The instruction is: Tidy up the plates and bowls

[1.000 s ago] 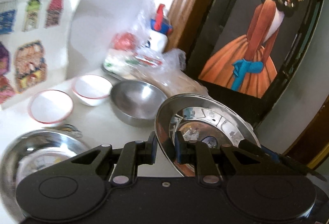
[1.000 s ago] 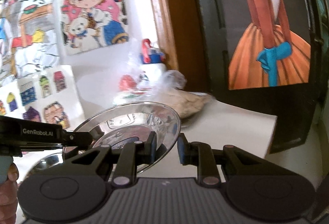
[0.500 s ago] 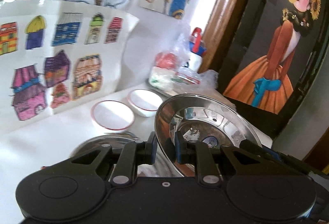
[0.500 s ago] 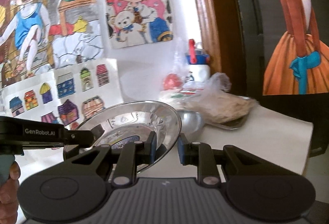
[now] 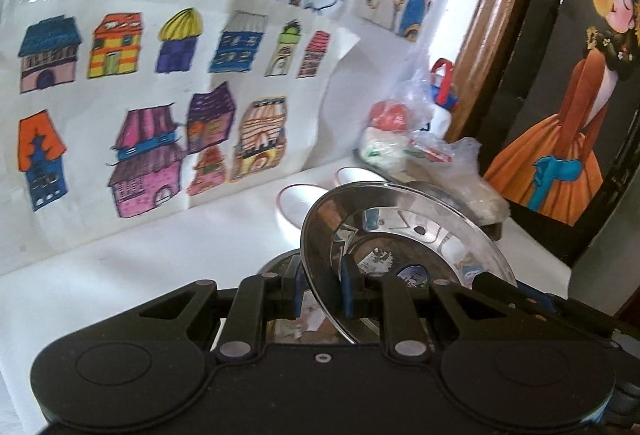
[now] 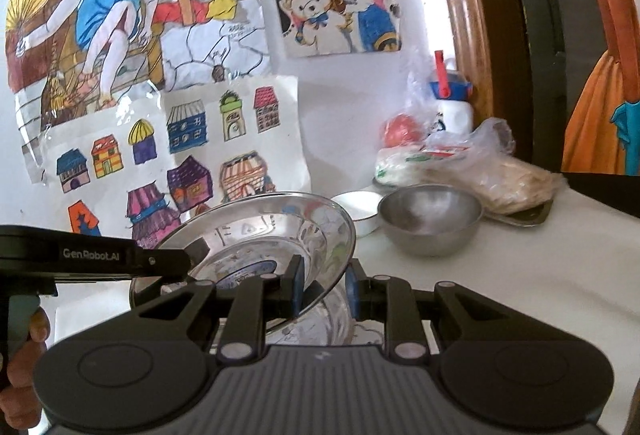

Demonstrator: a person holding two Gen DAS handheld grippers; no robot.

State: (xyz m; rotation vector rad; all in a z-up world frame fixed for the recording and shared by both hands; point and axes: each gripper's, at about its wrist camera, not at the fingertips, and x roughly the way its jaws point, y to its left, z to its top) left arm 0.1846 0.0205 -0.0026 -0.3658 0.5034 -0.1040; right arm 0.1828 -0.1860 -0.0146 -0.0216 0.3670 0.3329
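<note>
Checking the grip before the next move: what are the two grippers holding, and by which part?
Both hold one shiny round steel plate by its rim: the right gripper pinches the near right edge, the left gripper the opposite left edge.

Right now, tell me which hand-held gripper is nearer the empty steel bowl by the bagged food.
Right. The right hand-held gripper grips the steel plate's rim on the side facing the steel bowl; the left hand-held gripper grips the plate's far side.
</note>
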